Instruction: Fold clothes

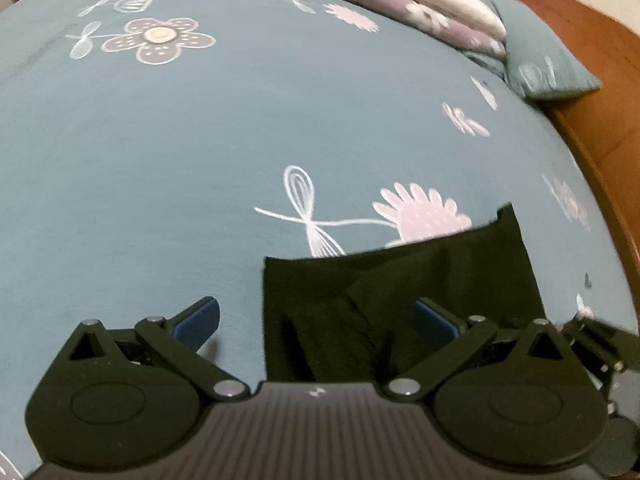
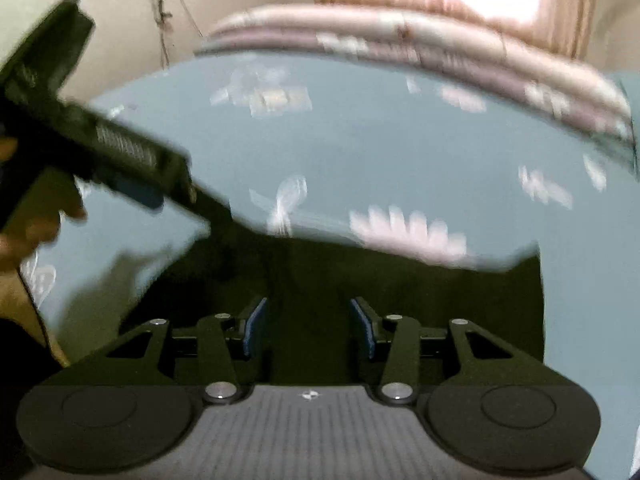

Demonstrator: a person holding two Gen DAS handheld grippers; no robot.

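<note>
While above the dark garment point(image 1: 392, 304), both tongs point(image 1: 316, 320) point(image 2: 308, 328) agape.

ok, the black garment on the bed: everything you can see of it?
The garment is black, matte, soft cloth, lying flat on the blue flowered sheet. Its far edge is straight with a raised corner at the right; overlapping folded layers show creases near the middle. It covers part of a pink flower print. The left gripper hangs open over its left edge, the right gripper open over it; neither grips it. Its near part is hidden.

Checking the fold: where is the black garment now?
In the left wrist view, the black garment lies lower right on the blue floral bedsheet, just under the pink flower print.
</note>
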